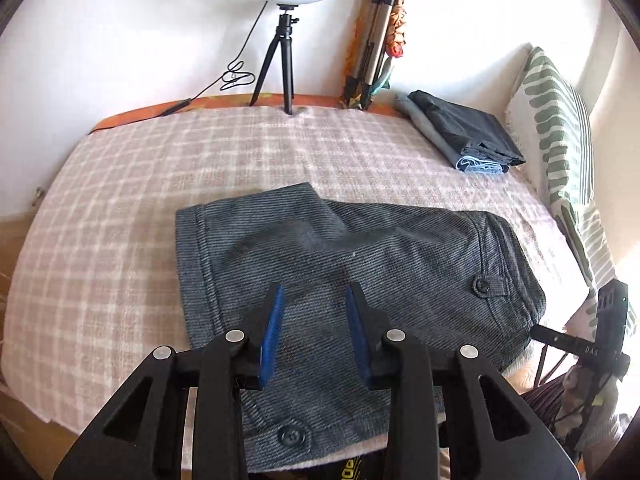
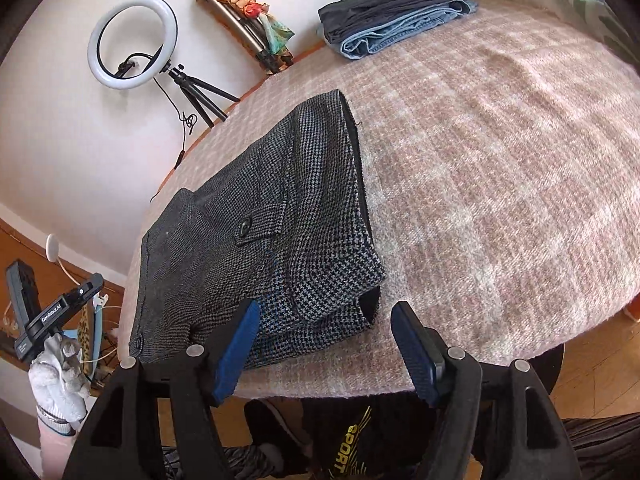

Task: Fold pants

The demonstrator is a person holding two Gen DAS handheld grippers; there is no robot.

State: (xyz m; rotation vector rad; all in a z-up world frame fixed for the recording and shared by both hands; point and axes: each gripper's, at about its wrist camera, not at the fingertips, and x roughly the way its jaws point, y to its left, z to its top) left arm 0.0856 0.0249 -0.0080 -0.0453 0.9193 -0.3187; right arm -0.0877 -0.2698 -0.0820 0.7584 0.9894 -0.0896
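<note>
Grey houndstooth pants [image 1: 344, 280] lie folded into a short bundle on the pink checked blanket [image 1: 160, 184], waistband to the right, near the front edge. My left gripper [image 1: 315, 296] is open and empty, hovering just above the middle of the pants. In the right wrist view the pants [image 2: 280, 220] lie left of centre. My right gripper [image 2: 324, 316] is open and empty, fingers either side of the pants' near waistband corner at the blanket's front edge. The right gripper also shows at the right edge of the left wrist view [image 1: 600, 332].
A stack of folded dark and blue jeans [image 1: 464, 132] [image 2: 396, 8] lies at the far right. A striped pillow [image 1: 556, 128] stands at the right. A ring light on a tripod [image 1: 280, 36] and a folded tripod [image 1: 372, 48] stand by the back wall.
</note>
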